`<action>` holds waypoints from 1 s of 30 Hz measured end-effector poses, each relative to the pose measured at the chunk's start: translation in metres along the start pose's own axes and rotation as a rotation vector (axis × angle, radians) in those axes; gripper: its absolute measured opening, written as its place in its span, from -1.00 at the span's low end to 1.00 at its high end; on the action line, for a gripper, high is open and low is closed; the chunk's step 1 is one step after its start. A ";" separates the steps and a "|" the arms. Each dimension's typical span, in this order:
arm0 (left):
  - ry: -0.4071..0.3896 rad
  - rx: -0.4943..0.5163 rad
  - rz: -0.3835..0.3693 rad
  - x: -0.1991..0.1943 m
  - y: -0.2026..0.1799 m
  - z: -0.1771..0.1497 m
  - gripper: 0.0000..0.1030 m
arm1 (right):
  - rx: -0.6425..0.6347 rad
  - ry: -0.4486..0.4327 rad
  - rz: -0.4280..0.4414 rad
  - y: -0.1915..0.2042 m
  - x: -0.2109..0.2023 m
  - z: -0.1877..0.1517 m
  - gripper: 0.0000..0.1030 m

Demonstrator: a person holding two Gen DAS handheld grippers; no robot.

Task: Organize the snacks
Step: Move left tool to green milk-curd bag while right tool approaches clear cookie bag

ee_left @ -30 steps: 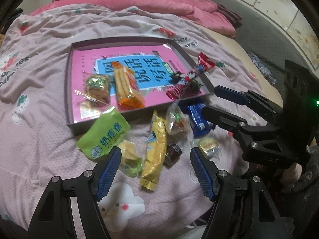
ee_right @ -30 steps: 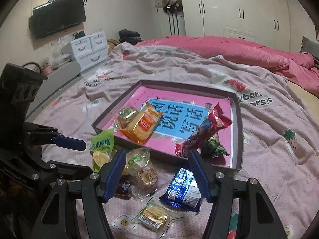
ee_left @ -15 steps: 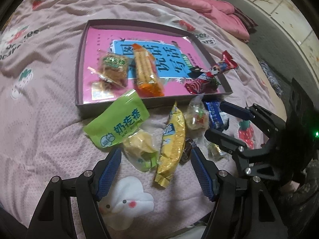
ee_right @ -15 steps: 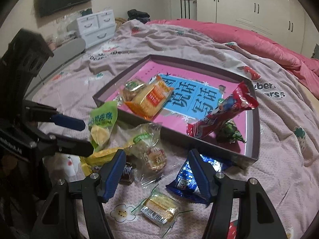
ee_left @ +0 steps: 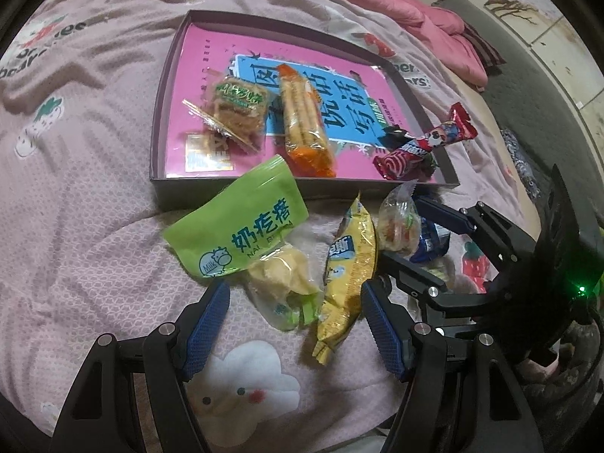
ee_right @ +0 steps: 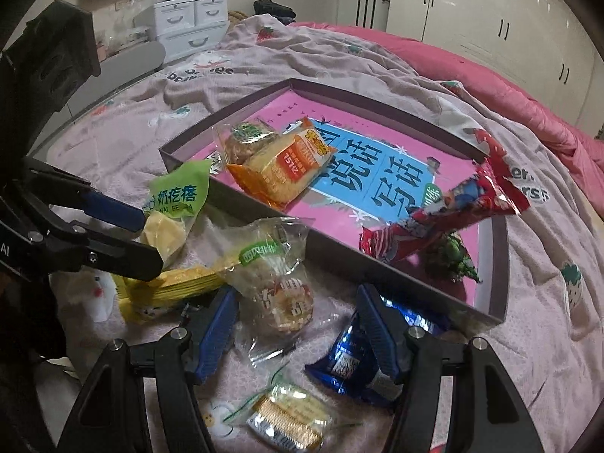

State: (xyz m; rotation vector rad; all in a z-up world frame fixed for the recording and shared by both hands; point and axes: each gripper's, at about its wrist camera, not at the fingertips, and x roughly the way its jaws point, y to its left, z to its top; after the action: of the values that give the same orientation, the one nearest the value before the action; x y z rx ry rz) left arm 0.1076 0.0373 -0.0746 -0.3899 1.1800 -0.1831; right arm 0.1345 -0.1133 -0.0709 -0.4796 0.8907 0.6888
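A shallow box [ee_left: 162, 120] [ee_right: 490, 302] with a pink and blue floor lies on the bed. In it lie a rice cracker pack [ee_left: 236, 109], an orange biscuit pack [ee_left: 305, 132] and a red candy bar [ee_left: 426, 143] across its corner. In front lie loose snacks: a green milk-snack bag [ee_left: 241, 230], a yellow packet [ee_left: 349, 264], a clear pack of puffed snacks [ee_right: 279, 283], a blue pack [ee_right: 351, 355] and a small gold biscuit [ee_right: 287, 421]. My left gripper [ee_left: 294, 330] is open, over the green bag's lower end and the yellow packet. My right gripper [ee_right: 298, 334] is open, around the clear pack.
The bed has a pink printed sheet [ee_left: 75, 226] and a pink duvet [ee_right: 509, 75] at the back. White drawers [ee_right: 188, 26] and wardrobes [ee_right: 509, 11] stand beyond. The floor [ee_left: 536, 75] lies past the bed's right edge.
Both grippers have moved forward and down toward the loose snacks. The snacks look larger and sit between the fingers now. Both stay open.
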 end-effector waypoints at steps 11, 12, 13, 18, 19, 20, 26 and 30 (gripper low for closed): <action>0.000 -0.028 -0.001 0.012 0.002 0.004 0.43 | -0.009 0.013 0.036 0.003 0.017 0.004 -0.06; -0.001 -0.031 -0.001 0.012 0.002 0.004 0.43 | -0.004 0.013 0.041 0.002 0.017 0.004 -0.08; -0.002 -0.037 -0.001 0.013 0.003 0.004 0.43 | 0.005 0.013 0.047 0.000 0.016 0.004 -0.10; -0.006 -0.075 -0.003 0.016 0.007 0.004 0.43 | 0.064 -0.008 0.078 -0.009 0.007 0.005 -0.14; -0.008 -0.080 -0.003 0.016 0.008 0.004 0.43 | 0.072 -0.016 0.078 -0.011 0.005 0.005 -0.15; -0.010 -0.083 -0.001 0.015 0.008 0.004 0.43 | 0.078 -0.019 0.080 -0.012 0.004 0.005 -0.15; -0.019 -0.103 0.038 0.020 0.007 0.003 0.42 | 0.097 -0.039 0.088 -0.015 -0.003 0.006 -0.18; -0.033 -0.115 0.075 0.025 0.003 0.006 0.38 | 0.107 -0.046 0.085 -0.017 -0.005 0.007 -0.18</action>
State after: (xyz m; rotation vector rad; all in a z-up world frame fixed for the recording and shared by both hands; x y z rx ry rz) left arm 0.1226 0.0324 -0.0956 -0.4467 1.1738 -0.0437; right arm 0.1483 -0.1222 -0.0612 -0.3305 0.9033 0.7226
